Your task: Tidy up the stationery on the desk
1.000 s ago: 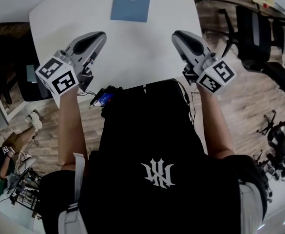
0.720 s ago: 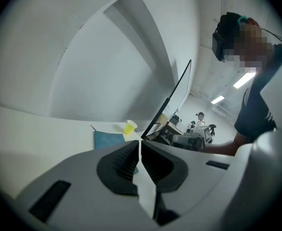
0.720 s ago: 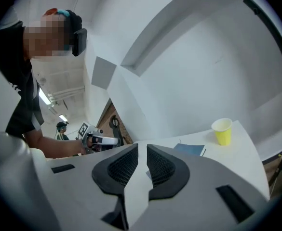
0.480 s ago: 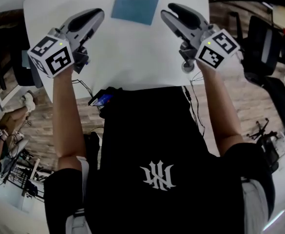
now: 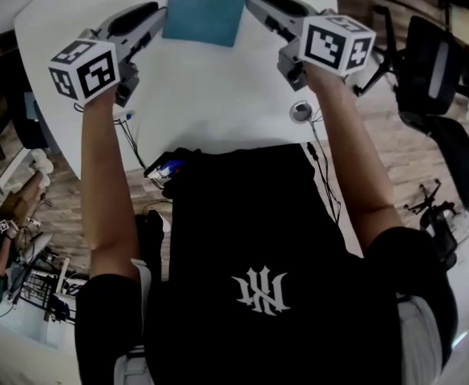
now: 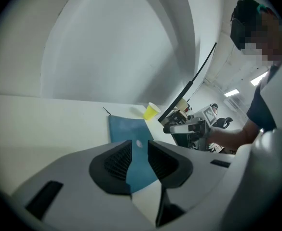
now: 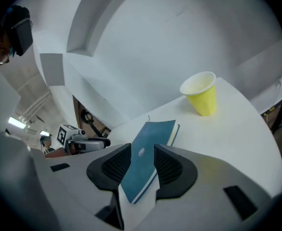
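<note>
Closest to the camera is the person's black shirt with a white emblem (image 5: 260, 289), with both bare forearms reaching forward over the near edge of the round white table (image 5: 210, 95). At that edge, by the left forearm, a small black device with a blue face (image 5: 168, 165) hangs among dark cables. Beside the right forearm, a small grey round disc (image 5: 301, 111) lies on the tabletop.

Farther out, the left gripper (image 5: 147, 12) points across the table, its marker cube at the wrist end. Its jaws have just been opening and now stand spread. Its pads (image 6: 117, 160) press on nothing, and only the table and the book beyond show through the gap. The right gripper (image 5: 256, 1) mirrors it from the other side. Its jaws have likewise just been opening and stand wide apart, also pinching nothing.

Between the two gripper tips lies the closed teal-blue hardcover notebook (image 5: 206, 6). It lies flat on the table with a small pale round mark on its cover. The left gripper's tip is just beside its left edge and the right gripper's tip is just beside its right edge. Whether either tip touches the cover cannot be told.

Beyond the notebook, near the far rim of the table, a yellow paper cup (image 7: 201, 94) stands upright, apart from the book. Past the table on the right, black office chairs (image 5: 426, 62) stand on a wood-plank floor (image 5: 378, 127).
</note>
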`<state>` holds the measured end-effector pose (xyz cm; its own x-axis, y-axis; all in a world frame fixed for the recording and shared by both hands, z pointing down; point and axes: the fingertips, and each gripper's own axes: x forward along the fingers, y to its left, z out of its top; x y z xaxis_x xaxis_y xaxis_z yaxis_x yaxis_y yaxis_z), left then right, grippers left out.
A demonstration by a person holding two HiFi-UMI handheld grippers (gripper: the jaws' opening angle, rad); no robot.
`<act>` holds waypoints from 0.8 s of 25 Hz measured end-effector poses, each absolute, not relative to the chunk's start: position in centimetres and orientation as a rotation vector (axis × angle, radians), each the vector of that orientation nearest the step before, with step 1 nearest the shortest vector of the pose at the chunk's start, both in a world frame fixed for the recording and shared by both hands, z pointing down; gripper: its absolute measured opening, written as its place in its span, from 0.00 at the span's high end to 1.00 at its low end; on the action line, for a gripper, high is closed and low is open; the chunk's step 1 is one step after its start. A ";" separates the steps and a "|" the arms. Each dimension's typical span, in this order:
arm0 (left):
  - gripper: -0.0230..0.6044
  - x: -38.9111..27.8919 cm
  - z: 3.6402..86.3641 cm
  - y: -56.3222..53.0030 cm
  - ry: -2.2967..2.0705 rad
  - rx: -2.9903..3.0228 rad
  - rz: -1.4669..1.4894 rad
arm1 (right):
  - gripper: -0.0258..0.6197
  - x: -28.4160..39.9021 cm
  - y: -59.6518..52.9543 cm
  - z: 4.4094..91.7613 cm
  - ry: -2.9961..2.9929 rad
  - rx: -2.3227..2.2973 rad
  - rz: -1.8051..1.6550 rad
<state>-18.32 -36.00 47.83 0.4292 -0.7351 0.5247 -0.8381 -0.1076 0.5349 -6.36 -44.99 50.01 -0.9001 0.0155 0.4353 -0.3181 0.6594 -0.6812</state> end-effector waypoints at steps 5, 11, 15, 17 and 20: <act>0.81 -19.4 51.2 -36.5 -1.356 1.776 0.280 | 0.73 -6.2 -45.5 52.3 -2.372 0.305 1.162; 0.77 -19.7 53.2 -36.8 -1.321 1.702 0.310 | 0.73 -7.0 -44.4 54.0 -2.295 0.302 1.169; 0.77 -19.7 54.1 -36.9 -1.304 1.671 0.359 | 0.73 -7.3 -44.0 54.7 -2.260 0.308 1.166; 0.77 -19.6 54.3 -37.0 -1.299 1.665 0.370 | 0.73 -7.3 -43.9 55.1 -2.237 0.320 1.165; 0.77 -19.4 54.4 -37.2 -1.291 1.663 0.382 | 0.73 -7.5 -43.6 55.3 -2.215 0.326 1.165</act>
